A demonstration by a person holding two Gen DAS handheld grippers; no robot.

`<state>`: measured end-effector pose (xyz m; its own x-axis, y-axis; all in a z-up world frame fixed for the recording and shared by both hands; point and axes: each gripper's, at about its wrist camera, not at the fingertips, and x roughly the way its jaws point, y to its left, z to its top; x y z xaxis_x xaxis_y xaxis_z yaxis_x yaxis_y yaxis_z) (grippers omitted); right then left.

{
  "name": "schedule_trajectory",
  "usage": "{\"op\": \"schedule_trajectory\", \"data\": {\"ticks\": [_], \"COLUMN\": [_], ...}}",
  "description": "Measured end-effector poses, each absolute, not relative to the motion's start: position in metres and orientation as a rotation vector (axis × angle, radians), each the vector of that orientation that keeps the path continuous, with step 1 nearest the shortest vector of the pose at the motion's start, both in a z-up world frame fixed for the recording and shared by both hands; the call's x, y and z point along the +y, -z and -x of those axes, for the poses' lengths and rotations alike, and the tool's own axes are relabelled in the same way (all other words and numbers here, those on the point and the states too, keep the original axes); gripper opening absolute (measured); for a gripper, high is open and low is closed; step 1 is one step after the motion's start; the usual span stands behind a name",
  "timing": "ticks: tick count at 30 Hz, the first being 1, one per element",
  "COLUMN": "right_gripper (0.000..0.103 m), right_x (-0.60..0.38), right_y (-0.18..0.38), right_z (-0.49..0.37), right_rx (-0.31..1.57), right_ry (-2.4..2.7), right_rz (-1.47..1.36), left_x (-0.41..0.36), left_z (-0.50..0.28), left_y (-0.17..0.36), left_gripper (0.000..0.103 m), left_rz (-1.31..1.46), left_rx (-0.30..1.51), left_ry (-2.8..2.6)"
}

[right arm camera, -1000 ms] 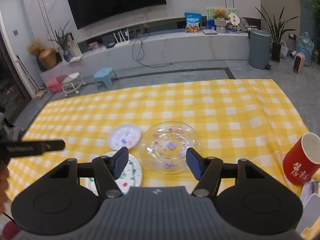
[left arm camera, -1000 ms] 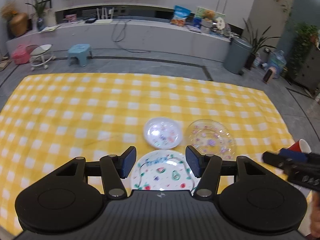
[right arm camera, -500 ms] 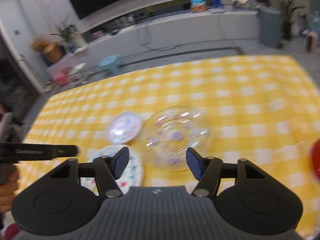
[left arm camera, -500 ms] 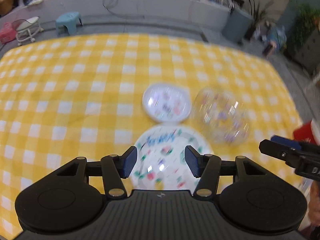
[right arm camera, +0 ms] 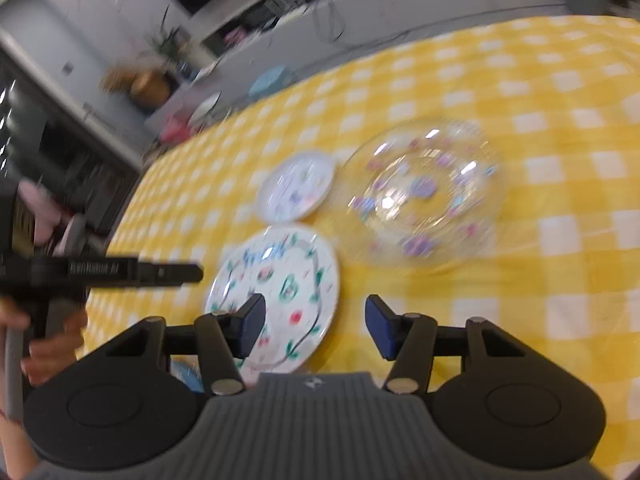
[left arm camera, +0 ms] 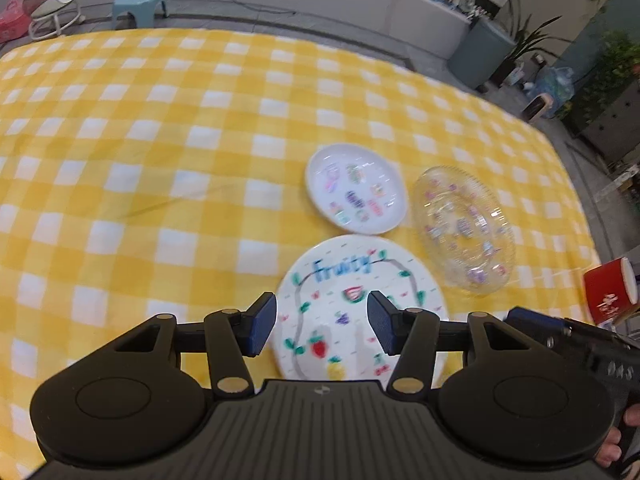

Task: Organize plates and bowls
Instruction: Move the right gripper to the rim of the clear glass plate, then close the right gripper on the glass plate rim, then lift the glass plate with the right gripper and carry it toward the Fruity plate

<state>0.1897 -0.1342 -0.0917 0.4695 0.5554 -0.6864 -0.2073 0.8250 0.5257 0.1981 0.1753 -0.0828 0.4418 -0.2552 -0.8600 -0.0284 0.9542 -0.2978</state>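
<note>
The left gripper has its jaws apart and closing, with nothing pressed between the blue pads; through the gap shows the fruit plate, which lies flat on the checked cloth below. The right gripper is likewise apart and closing on nothing, its left pad over the fruit plate's near edge and its right pad over bare cloth.

Outward from the fruit plate, the small white plate sits at 12 o'clock, rims almost touching, and the clear glass dish lies at about 2 o'clock, just beside both. A red cup stands at 3 o'clock near the cloth's edge.

As I judge it, nothing is sorted yet: all 3 dishes lie singly on the cloth, none stacked, so the whole gathering is left to do. The first pick looks about to begin on the fruit plate.

Both grippers point steeply down at the cloth, side by side. The right view is tilted, suggesting a rolled wrist. A hand grips the left handle.
</note>
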Motion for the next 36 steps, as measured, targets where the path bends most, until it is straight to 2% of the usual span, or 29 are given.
{"op": "schedule_trajectory", "data": {"ticks": [3, 9, 14, 18, 27, 36], "right_gripper": [0.054, 0.042, 0.033, 0.013, 0.01, 0.009], "right_x": [-0.15, -0.183, -0.185, -0.185, -0.193, -0.199], "right_y": [0.091, 0.122, 0.139, 0.147, 0.147, 0.13], "right_z": [-0.191, -0.208, -0.216, -0.215, -0.209, -0.189], "right_rx": [0.939, 1.004, 1.004, 0.969, 1.0, 1.094], "right_ry": [-0.378, -0.284, -0.235, -0.206, -0.195, -0.123], "right_rz": [-0.427, -0.638, -0.687, -0.717, -0.737, -0.618], "left_x": [0.17, 0.157, 0.142, 0.129, 0.12, 0.097], "left_z": [-0.199, -0.198, -0.195, -0.193, -0.188, -0.177], "left_y": [0.082, 0.078, 0.068, 0.065, 0.057, 0.032], "left_gripper": [0.062, 0.062, 0.062, 0.062, 0.062, 0.062], "left_rz": [0.314, 0.307, 0.283, 0.227, 0.221, 0.206], "left_rx": [1.093, 1.04, 0.993, 0.983, 0.956, 0.938], "left_ry": [0.165, 0.159, 0.198, 0.192, 0.243, 0.299]}}
